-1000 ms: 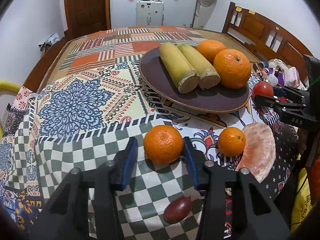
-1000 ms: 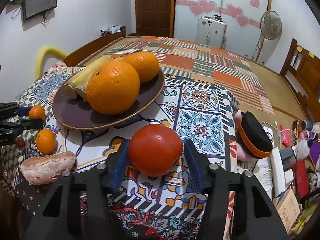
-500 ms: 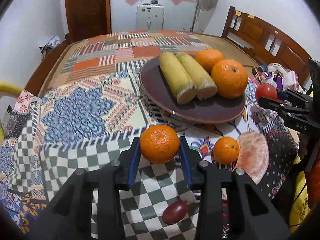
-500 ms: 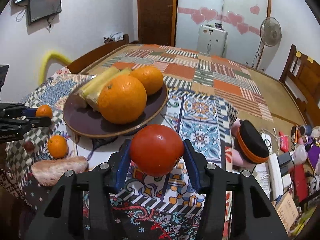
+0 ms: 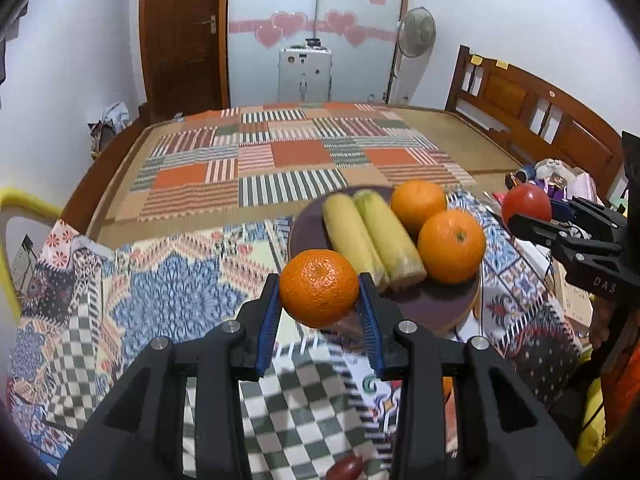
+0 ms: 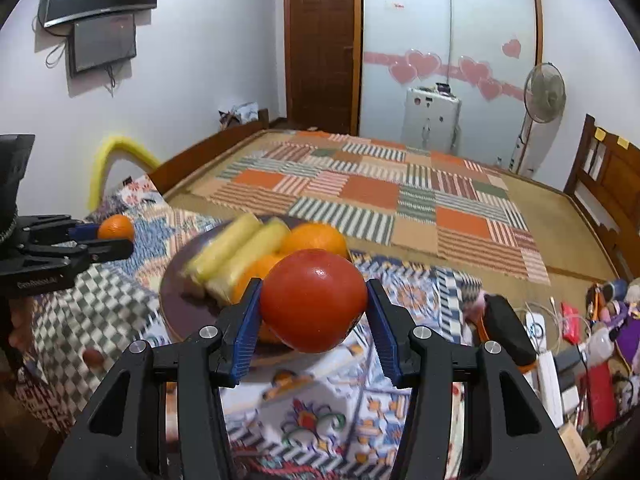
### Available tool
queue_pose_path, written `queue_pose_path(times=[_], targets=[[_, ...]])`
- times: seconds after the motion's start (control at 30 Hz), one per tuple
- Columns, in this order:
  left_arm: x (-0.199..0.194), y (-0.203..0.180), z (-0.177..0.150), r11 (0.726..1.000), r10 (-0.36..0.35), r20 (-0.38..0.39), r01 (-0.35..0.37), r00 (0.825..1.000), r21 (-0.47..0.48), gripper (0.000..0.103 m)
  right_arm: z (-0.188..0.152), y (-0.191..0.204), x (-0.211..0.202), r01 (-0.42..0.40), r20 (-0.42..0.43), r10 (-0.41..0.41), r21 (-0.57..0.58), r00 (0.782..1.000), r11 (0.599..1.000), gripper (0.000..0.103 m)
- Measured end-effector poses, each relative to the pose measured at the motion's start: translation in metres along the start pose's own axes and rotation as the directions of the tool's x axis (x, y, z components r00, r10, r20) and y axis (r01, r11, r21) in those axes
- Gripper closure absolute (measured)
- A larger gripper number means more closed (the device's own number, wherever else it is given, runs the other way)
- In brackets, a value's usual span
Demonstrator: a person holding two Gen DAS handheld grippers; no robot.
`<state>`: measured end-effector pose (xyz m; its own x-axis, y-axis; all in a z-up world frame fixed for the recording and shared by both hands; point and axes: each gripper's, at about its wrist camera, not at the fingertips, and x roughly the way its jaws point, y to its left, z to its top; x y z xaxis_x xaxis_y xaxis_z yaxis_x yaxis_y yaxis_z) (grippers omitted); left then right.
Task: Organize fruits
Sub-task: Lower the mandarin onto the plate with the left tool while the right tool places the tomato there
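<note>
My left gripper [image 5: 319,294] is shut on a small orange [image 5: 319,288] and holds it in the air just before the near rim of the dark brown plate [image 5: 448,312]. The plate carries two yellow-green stalks [image 5: 372,236] and two big oranges [image 5: 451,246]. My right gripper [image 6: 313,306] is shut on a red tomato [image 6: 314,300], lifted over the plate's right side [image 6: 176,308]. The tomato also shows in the left wrist view [image 5: 526,209], and the small orange in the right wrist view [image 6: 116,227].
A dark red fruit [image 5: 345,468] lies on the checked cloth below my left gripper. Clutter [image 6: 576,344] lies to the right of the table, with a black and orange case [image 6: 506,330]. A wooden bed frame [image 5: 532,116] stands at the right.
Both grippers have closed on their fruit and lifted. The small orange and the tomato have left the cloth and now hang near the plate.
</note>
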<state>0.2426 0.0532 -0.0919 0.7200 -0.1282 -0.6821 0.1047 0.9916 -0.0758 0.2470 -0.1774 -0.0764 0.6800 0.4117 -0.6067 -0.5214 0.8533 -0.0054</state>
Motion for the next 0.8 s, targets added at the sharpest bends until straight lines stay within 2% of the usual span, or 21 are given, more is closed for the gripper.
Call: queue_pose_path(times=[0.33,0.57,0.8], targets=[[0.02,0.001,0.027,1.0,0.011,0.023,-0.011,1.0,-0.005,0.066,0.023,0.012,0.024,-0.027,0.019,0.027,-0.008,0.999,1.0,0.056],[0.048,0.005,0.039,1.0,0.004,-0.001,-0.004,1.0,-0.026,0.066,0.029,0.015,0.048,-0.032,-0.01,0.032,-0.014,0.999,0.999,0.056],[0.079,0.004,0.041,1.0,0.004,-0.057,-0.005,0.998,-0.028,0.066,0.028,0.02,0.069,-0.048,-0.065,0.046,-0.023,0.997,0.999,0.056]])
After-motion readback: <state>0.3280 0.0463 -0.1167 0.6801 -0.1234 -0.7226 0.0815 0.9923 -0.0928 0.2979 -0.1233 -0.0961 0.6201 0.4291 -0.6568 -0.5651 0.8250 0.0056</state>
